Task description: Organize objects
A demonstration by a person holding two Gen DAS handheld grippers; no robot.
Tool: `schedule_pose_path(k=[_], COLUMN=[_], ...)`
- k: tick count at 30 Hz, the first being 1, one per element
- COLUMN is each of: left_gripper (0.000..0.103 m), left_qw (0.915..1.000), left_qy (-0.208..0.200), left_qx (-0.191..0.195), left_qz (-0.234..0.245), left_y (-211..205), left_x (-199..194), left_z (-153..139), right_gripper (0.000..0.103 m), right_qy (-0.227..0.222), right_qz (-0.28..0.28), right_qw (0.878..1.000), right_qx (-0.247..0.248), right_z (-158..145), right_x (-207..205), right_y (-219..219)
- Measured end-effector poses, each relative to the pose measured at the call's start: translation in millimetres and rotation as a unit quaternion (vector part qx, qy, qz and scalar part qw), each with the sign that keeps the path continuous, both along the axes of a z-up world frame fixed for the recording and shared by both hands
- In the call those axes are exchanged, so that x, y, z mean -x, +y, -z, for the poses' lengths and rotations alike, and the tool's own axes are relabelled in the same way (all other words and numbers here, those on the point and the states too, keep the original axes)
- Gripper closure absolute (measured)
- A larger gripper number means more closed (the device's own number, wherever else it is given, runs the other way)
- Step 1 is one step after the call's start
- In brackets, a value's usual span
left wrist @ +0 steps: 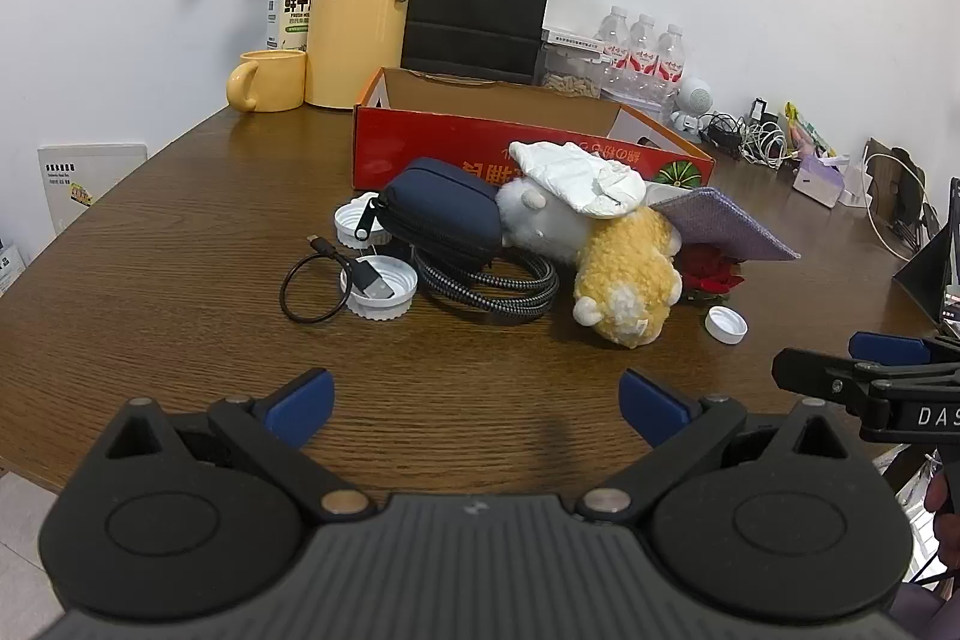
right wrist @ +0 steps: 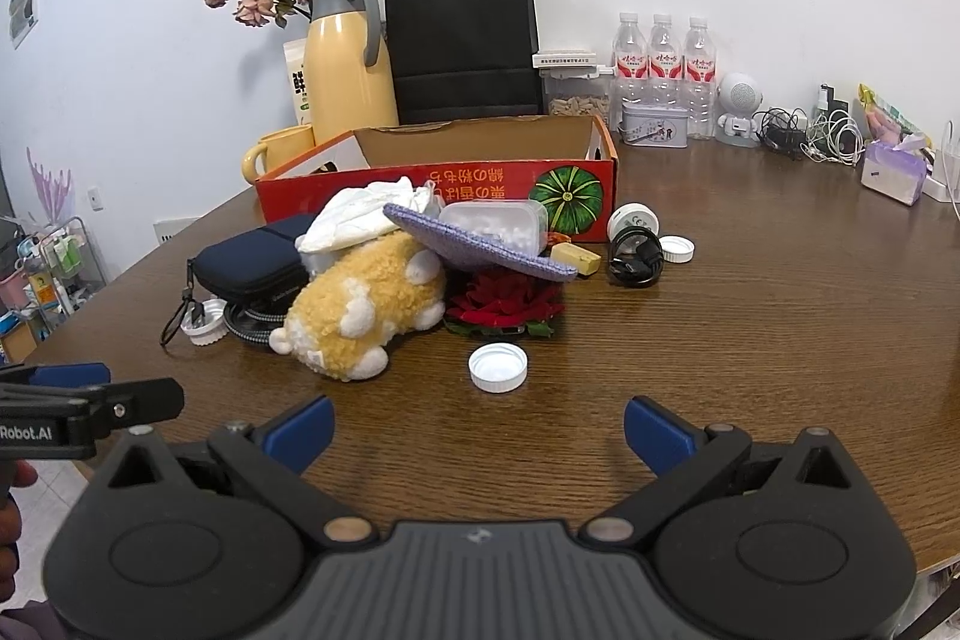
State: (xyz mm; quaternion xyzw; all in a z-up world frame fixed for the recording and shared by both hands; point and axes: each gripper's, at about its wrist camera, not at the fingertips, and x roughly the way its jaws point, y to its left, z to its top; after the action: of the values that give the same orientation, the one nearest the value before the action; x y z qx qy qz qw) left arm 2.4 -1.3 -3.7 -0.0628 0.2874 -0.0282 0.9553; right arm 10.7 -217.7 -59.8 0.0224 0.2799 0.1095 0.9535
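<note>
Left wrist view: the left tool (left wrist: 477,406) hung low over the wooden counter (left wrist: 180,244), fingers spread wide and holding nothing. Ahead lay the pile: navy pouch (left wrist: 441,211), plush toy (left wrist: 627,280), braided cable (left wrist: 498,289), a white cap (left wrist: 726,324), all in front of the red box (left wrist: 456,142). Right wrist view: the right tool (right wrist: 479,433) was likewise spread and empty, a white cap (right wrist: 498,367) just beyond it, the plush toy (right wrist: 366,307) beside a red flower (right wrist: 507,307).

Left tool (left wrist: 477,409) spread wide, right tool (right wrist: 478,430) likewise, side by side
</note>
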Motion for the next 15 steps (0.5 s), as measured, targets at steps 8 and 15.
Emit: schedule_pose_path(k=[8,15], left_gripper=[0.0,0.0], left_qw=[1.0,1.0], left_qy=[0.0,0.001], left_qx=[0.001,0.002], left_qz=[-0.002,-0.003], left_y=[0.0,0.7], left_x=[0.5,0.8], left_z=[-0.4,1.2], right_gripper=[0.0,0.0], right_qy=[0.0,0.001], right_qz=[0.0,0.0], right_qw=[1.0,1.0], right_qx=[0.0,0.0], right_z=[-0.4,-0.2], right_x=[-0.2,-0.2], right_y=[-0.2,0.0])
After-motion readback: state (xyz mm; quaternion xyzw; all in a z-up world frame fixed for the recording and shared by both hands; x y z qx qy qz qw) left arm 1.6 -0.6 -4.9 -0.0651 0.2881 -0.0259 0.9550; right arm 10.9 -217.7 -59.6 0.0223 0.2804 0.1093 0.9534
